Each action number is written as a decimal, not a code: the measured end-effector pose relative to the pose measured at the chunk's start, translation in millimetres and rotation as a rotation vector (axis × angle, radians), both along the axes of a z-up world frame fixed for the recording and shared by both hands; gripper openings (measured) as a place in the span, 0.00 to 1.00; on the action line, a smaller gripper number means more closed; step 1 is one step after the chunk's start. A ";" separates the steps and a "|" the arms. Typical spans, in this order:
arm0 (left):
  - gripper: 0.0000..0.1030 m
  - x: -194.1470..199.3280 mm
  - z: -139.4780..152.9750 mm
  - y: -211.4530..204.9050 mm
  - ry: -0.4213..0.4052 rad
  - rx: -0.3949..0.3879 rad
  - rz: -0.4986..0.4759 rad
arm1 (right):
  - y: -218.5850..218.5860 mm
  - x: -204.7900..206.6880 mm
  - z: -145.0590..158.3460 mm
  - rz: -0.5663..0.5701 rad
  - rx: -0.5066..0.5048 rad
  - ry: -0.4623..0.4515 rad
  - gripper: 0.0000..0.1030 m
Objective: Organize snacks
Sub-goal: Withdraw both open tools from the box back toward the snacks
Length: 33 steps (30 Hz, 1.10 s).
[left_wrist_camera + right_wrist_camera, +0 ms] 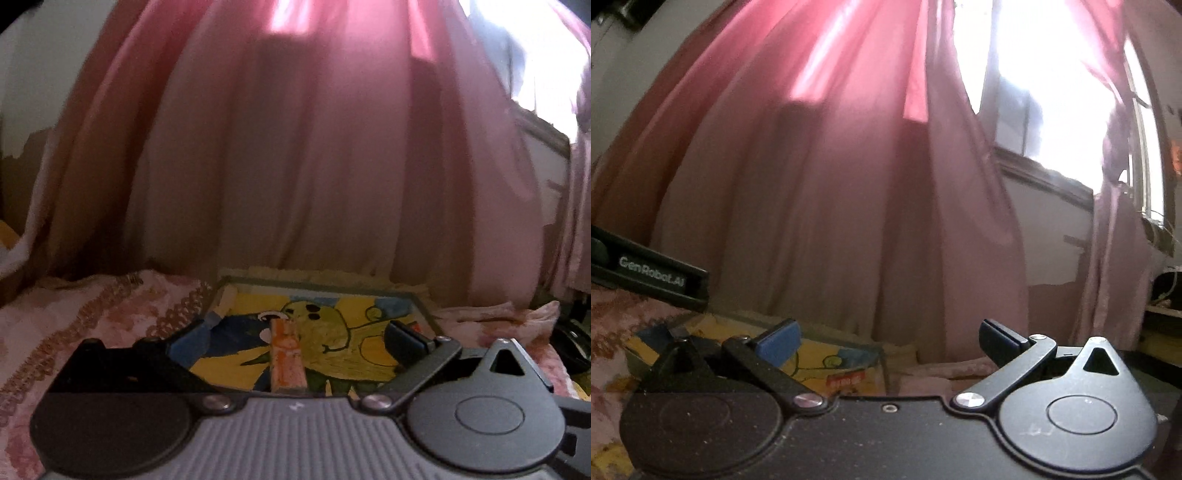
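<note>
Bed (92, 306) covered in pink floral sheet, lace-like band running across it. Flat tray (369, 306) with yellow-and-blue cartoon print lies directly on sheet, near curtain foot. Orange-white snack bar (286, 360) lies on tray, lengthwise, roughly mid-tray.

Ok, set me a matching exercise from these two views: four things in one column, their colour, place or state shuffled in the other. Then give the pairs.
Things:
1. curtain
2. snack stick
3. cartoon box
4. right claw

Descriptions:
a. open, holding nothing
b. pink, hanging behind the scene
c. orange, between the open fingers of the left claw
d. mostly yellow, resting on the patterned bedspread

Pairs: 1-b, 2-c, 3-d, 4-a
</note>
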<state>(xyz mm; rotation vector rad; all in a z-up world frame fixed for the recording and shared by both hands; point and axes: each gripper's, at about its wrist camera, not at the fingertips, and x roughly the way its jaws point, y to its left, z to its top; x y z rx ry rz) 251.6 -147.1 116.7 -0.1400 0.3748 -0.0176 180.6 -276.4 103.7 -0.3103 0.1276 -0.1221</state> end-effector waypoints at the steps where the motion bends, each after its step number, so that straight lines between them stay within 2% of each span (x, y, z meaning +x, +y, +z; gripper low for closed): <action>1: 0.99 -9.4 2.7 2.0 -0.013 -0.002 0.001 | -0.6 -9.2 2.3 -0.003 0.007 -0.009 0.99; 6: 0.99 -45.8 7.0 12.3 -0.035 -0.020 -0.002 | -5.5 -55.2 9.3 -0.031 0.074 -0.040 0.99; 9: 0.99 -66.1 4.5 19.6 -0.035 -0.022 -0.005 | -9.0 -80.8 9.7 -0.042 0.134 -0.042 0.99; 14: 1.00 -97.8 -4.4 32.2 -0.032 -0.020 -0.025 | -8.3 -121.8 4.1 -0.064 0.177 -0.028 0.99; 22: 1.00 -134.9 -30.6 42.3 0.033 0.008 -0.077 | 3.8 -164.4 -13.2 -0.072 0.187 0.104 0.99; 26: 1.00 -152.4 -46.6 43.0 0.071 0.043 -0.116 | 15.6 -173.0 -18.4 -0.097 0.180 0.157 0.99; 30: 1.00 -160.5 -67.6 43.6 0.137 0.068 -0.156 | 24.1 -176.6 -27.4 -0.153 0.126 0.233 0.99; 33: 1.00 -162.9 -82.0 45.1 0.194 0.069 -0.181 | 24.4 -172.9 -32.7 -0.173 0.127 0.286 0.99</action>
